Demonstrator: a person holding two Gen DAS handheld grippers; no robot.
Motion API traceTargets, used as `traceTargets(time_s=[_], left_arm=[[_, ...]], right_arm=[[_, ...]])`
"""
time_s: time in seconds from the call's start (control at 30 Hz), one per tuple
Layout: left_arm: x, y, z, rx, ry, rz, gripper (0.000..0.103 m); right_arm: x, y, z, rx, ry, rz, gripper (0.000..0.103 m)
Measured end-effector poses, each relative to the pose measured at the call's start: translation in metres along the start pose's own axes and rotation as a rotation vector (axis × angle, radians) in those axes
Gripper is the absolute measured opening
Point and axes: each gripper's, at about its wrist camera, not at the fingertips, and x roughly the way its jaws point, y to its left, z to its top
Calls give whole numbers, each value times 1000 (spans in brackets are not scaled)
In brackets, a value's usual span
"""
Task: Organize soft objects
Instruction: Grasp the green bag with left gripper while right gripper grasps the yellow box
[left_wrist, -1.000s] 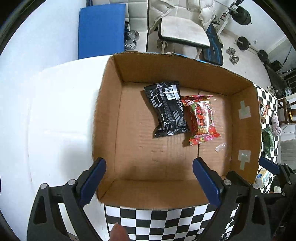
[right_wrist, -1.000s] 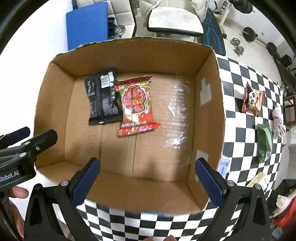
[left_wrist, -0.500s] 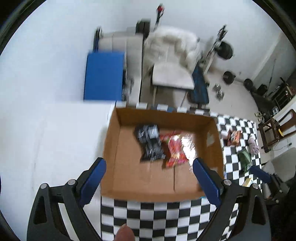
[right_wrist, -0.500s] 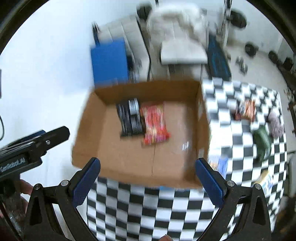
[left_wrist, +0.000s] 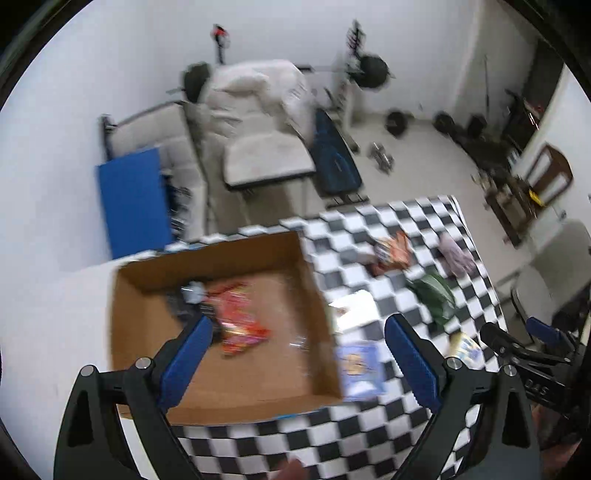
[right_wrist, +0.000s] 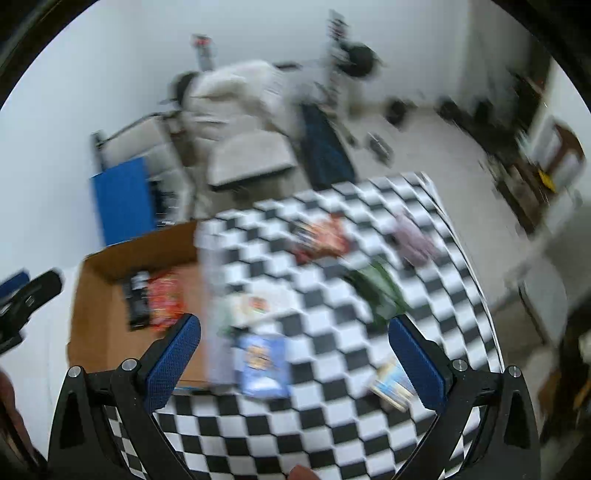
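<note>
An open cardboard box (left_wrist: 317, 306) (right_wrist: 107, 258) sits on the checkered table and holds a red snack packet (left_wrist: 236, 317) (right_wrist: 164, 302) and a black packet (right_wrist: 136, 299). On the cloth to its right lie a blue packet (left_wrist: 360, 365) (right_wrist: 262, 365), a white packet (right_wrist: 258, 306), an orange packet (left_wrist: 391, 251) (right_wrist: 325, 236), a green pouch (left_wrist: 432, 299) (right_wrist: 376, 291), a pink cloth (left_wrist: 456, 254) (right_wrist: 413, 236) and a yellow-blue packet (right_wrist: 391, 384). My left gripper (left_wrist: 297, 360) and right gripper (right_wrist: 293, 360) are both open and empty, high above the table.
The checkered cloth (right_wrist: 332, 424) ends at the far and right table edges. Beyond it stand a white chair (left_wrist: 266, 162), a blue panel (left_wrist: 136, 203) and gym weights on the floor (left_wrist: 399, 122). The other gripper shows at the right of the left wrist view (left_wrist: 535, 354).
Both grippers have pulled up and back from the box and swung right, so the loose packets on the cloth have come into view. Both stay open and empty.
</note>
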Motion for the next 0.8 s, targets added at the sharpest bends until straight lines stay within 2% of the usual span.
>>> traceTargets(time_s=[0.17, 0.2, 0.37, 0.53, 0.57, 0.7, 0.8], left_arm=[[77, -82, 14, 81, 207, -33, 96], [96, -99, 16, 89, 246, -44, 96], [164, -147, 21, 67, 426, -94, 96], [224, -178, 35, 9, 579, -129, 96], [234, -184, 37, 12, 604, -128, 96], [274, -207, 39, -3, 696, -127, 96], [300, -222, 38, -17, 742, -130, 96]], right_arm=[[54, -92, -6, 142, 141, -116, 102], [70, -107, -10, 174, 180, -119, 98], [144, -155, -39, 351, 361, -52, 88], [200, -170, -69, 485, 506, 32, 80], [206, -171, -73, 492, 526, 38, 72], [208, -187, -77, 500, 524, 102, 69], [203, -211, -76, 482, 513, 73, 69]])
